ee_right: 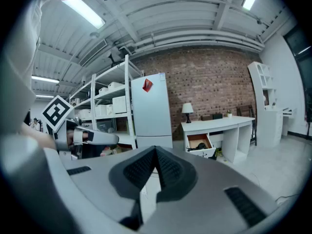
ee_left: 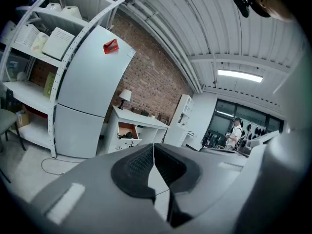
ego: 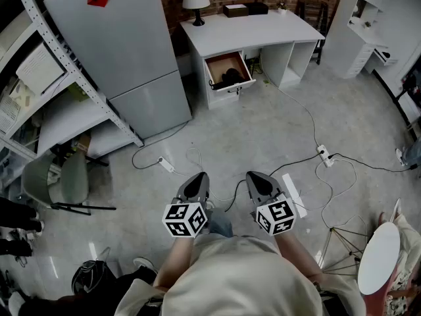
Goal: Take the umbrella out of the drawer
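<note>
A white desk [ego: 263,35] stands far ahead against the brick wall, its left drawer [ego: 227,71] pulled open. A dark folded umbrella [ego: 230,76] lies inside the drawer. The same open drawer [ee_left: 126,135] appears small in the left gripper view, and the drawer [ee_right: 201,144] also appears in the right gripper view. My left gripper [ego: 197,184] and right gripper [ego: 258,182] are held side by side in front of me, well short of the desk. Both are shut with nothing between the jaws.
A tall white fridge [ego: 122,51] stands left of the desk, with metal shelving [ego: 39,84] beyond it. A green chair [ego: 62,180] sits at left. Cables and a power strip [ego: 323,155] trail across the floor. A white shelf unit [ego: 365,25] is at right.
</note>
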The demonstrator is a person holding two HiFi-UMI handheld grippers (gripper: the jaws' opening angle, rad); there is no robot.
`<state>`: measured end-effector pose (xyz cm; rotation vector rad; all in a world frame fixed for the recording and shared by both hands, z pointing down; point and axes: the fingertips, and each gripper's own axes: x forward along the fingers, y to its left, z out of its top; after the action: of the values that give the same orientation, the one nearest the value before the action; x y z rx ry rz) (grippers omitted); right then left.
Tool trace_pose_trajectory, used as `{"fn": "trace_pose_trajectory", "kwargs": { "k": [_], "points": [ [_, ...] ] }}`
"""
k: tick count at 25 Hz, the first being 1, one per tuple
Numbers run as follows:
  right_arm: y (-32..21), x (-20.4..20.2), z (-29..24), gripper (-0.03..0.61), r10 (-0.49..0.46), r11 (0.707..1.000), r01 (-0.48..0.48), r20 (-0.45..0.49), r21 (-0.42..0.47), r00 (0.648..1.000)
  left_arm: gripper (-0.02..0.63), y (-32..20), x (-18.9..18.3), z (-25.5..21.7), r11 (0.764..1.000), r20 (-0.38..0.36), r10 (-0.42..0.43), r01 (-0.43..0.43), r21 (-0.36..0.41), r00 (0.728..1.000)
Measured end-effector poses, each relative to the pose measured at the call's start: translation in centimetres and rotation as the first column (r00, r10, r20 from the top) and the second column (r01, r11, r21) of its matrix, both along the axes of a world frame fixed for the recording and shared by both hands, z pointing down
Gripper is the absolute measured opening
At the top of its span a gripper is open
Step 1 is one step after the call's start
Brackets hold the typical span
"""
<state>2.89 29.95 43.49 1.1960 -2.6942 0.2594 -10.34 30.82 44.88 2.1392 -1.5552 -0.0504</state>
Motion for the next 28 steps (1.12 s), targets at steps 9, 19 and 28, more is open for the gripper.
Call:
{"fn": "trace_pose_trajectory", "kwargs": {
  "k": [9, 19, 28],
  "points": [
    [4.4, -0.2, -1.7, 0.0, 0.002, 0.999, -0.003, 0.026, 0.052, 1.0, 0.014, 4.3, -1.2, -1.3, 0.998, 0.106, -0.024, 0.018, 0.056, 0.994],
    [7.0, 1.6, -2.5, 0.0, 0.003, 0.997, -0.005, 0.028, 0.074, 1.0, 0.014, 6.8, 0.0, -1.6, 0.997, 0.103, -0.026, 0.018, 0.079, 0.994],
    [6.5, 2.7, -1.6, 0.176, -0.001, 0.999, -0.001, 0.036, 0.046, 0.999, 0.236, 6.4, 2.1, -1.6, 0.995, 0.108, 0.052, -0.061, 0.084, 0.993]
  ]
}}
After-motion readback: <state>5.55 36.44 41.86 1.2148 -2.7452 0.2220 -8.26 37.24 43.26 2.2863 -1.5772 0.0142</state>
